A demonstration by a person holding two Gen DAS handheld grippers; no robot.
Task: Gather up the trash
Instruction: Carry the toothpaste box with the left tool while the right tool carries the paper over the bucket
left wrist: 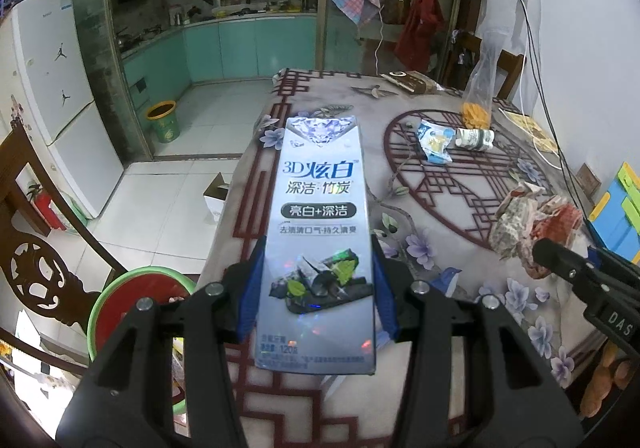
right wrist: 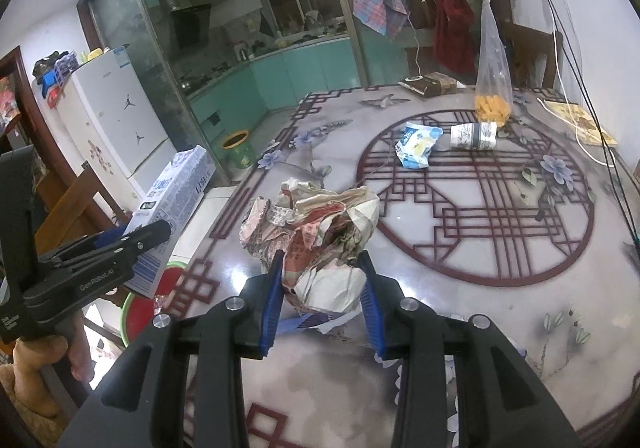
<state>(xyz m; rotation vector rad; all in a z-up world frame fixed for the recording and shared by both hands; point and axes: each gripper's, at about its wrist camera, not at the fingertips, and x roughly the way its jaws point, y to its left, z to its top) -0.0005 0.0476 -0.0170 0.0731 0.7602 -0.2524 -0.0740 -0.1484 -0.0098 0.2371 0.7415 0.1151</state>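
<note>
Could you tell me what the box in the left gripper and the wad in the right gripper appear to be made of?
The toothpaste box looks like thin cardboard with a glossy, metallic holographic finish: flat printed faces, crisp edges and rainbow glints. The crumpled wad looks like printed paper, probably newspaper, matte: sharp creases, small print and torn edges. It could be a thin paper wrapper instead.

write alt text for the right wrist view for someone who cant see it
The right gripper clamps a crumpled wad of printed paper over a patterned table. At left, the left gripper holds a toothpaste box above a green-rimmed basin; a blue wrapper and tipped paper cup lie farther back.
</note>
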